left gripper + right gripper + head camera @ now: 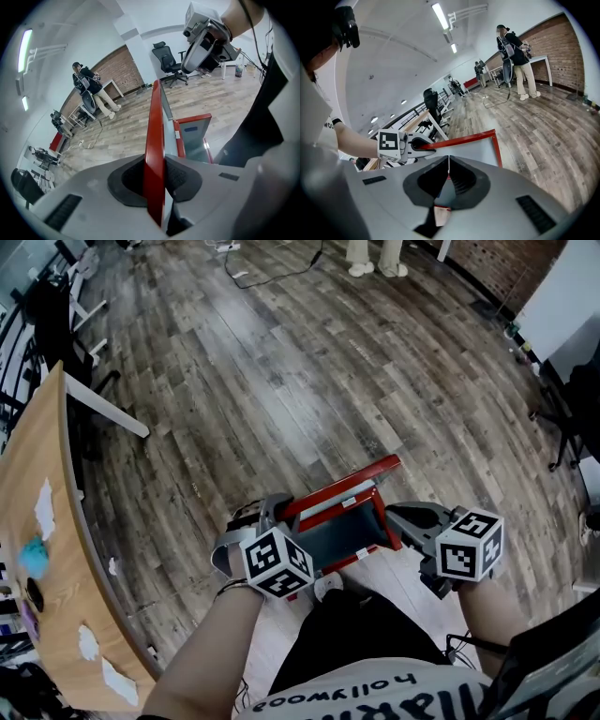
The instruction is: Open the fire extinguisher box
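red box door (156,117) | left gripper (155,174) pinching its edge | right gripper (449,163) pressed together

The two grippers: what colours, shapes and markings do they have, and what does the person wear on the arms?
The left gripper and right gripper have light grey plastic bodies with dark ribbed pads inside the jaws. Each carries a white cube with black square markers. The forearms are bare; the person wears a white shirt with black lettering.
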`<state>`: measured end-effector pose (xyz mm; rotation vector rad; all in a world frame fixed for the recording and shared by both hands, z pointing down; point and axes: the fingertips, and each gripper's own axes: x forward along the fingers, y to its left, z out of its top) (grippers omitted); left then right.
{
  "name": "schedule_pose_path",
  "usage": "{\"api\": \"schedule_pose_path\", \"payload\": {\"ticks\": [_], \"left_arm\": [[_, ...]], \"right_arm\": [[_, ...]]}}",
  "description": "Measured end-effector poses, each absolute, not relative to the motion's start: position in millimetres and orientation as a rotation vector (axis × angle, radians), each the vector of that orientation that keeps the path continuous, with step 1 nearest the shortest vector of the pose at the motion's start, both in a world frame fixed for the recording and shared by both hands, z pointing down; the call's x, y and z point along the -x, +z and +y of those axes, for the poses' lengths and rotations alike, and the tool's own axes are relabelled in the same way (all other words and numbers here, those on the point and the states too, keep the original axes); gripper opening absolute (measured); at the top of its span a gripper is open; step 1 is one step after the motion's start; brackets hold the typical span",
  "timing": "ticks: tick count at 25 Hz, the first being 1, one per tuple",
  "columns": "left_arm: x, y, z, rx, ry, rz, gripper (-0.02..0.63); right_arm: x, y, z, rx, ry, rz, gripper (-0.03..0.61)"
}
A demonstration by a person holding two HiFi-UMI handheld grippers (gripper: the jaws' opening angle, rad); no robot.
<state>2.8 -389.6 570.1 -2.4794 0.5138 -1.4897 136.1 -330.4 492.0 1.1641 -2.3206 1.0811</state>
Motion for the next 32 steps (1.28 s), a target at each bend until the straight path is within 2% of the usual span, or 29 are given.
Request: {"api": "schedule_pose_path", "payload": {"ticks": [17, 32], "left_arm": [[3, 588, -426, 2.612, -1.587, 0.376, 0.066], [8, 620, -464, 2.812, -1.675, 0.157, 0.087]], "right_arm": [[-137, 524, -344, -1.073, 1.17, -2.288, 0.011], [-166, 561, -337, -1.091, 1.259, -2.216, 0.011]]}}
